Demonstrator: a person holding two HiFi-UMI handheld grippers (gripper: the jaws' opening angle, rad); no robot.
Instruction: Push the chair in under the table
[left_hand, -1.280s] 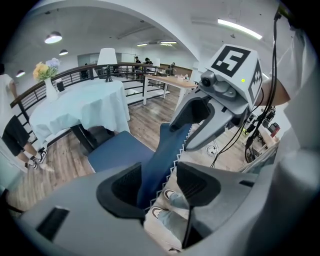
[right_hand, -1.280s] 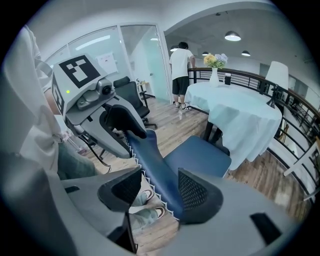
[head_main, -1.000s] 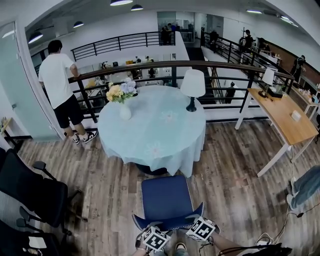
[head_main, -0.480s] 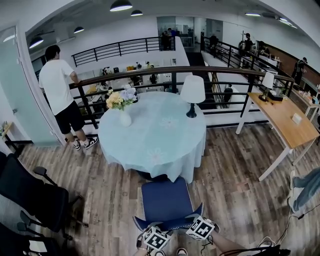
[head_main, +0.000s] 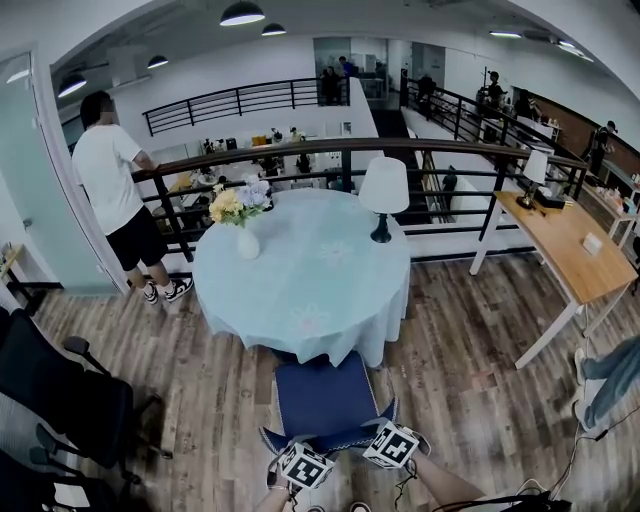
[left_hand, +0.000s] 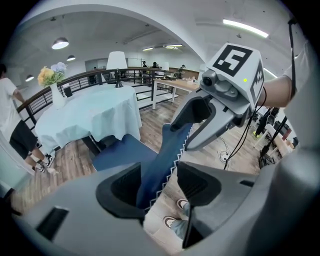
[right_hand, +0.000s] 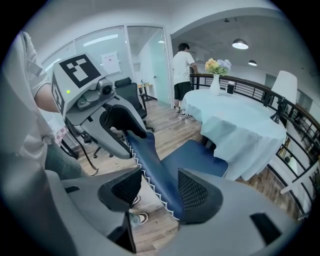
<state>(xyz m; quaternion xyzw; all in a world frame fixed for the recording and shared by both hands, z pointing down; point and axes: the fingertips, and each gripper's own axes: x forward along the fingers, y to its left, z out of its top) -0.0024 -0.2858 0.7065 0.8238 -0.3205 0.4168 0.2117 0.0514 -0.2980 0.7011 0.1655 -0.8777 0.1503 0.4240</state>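
Only the gripper views show the grip. The left gripper (left_hand: 159, 182) has its jaws drawn in narrow on the top edge of the chair's (head_main: 322, 398) backrest, which runs up between them. The right gripper (right_hand: 160, 192) holds the same edge in the same way, further along. Each of these views also catches the other gripper's cube, which bears black-and-white square markers. A sheet on the glass wall behind the right gripper is too small to read.

Close up, the backrest is dark blue with a white zigzag seam (left_hand: 175, 157) along its rim. The padded blue seat lies ahead of and below both sets of jaws.

The head view alone shows the far edge of the seat meeting the hem of the pale blue cloth on the round worktop (head_main: 300, 270). Beyond the jaws, the worktop carries a vase of flowers (head_main: 247, 238) and a white lamp (head_main: 383, 195).
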